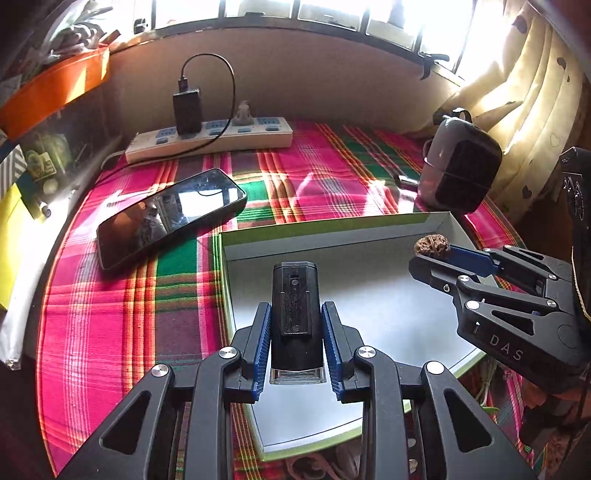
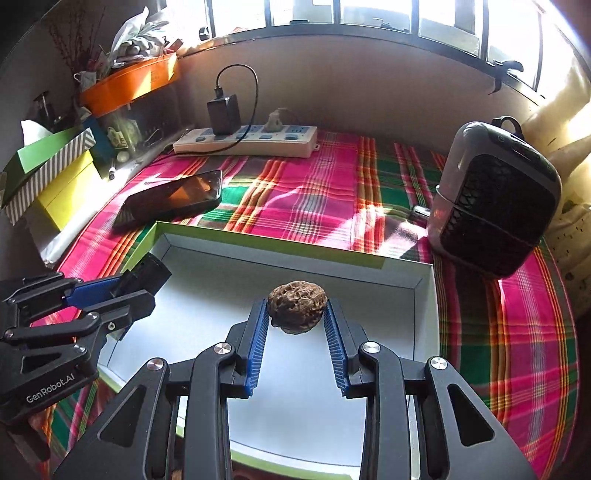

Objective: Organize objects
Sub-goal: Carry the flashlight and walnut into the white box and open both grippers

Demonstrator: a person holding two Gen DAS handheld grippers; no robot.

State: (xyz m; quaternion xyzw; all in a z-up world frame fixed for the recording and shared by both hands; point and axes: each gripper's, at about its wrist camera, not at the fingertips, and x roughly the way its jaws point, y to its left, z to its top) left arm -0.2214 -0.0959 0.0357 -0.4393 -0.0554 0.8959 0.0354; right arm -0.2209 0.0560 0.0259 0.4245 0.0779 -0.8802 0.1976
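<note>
A counter (image 1: 110,332) under a pink, green and red plaid cloth (image 2: 295,199) fills the scene below a sunlit window (image 2: 369,14). Near the front sits a shallow white tray (image 1: 332,236) with a green rim, and both tools hang over it. At the far right, a grey and black heater (image 2: 495,206) stands upright on the cloth, just beyond the tray's far right corner. Against the far wall lies a white power strip (image 1: 229,140) with a black charger (image 1: 187,110) plugged in and its cable looping over. A dark phone (image 1: 170,214) lies flat on the cloth, just left of the tray's far left corner. At the far left, an orange bin (image 2: 129,83) sits above a yellow box (image 2: 62,195). The left hand-held gripper (image 1: 296,321) is clamped on a black battery (image 1: 294,314), held lengthwise over the tray's left half. The right hand-held gripper (image 2: 297,317) pinches a brown wrinkled walnut (image 2: 297,310) at its fingertips, above the tray's right half. Whether either item touches the tray floor cannot be told.
</note>
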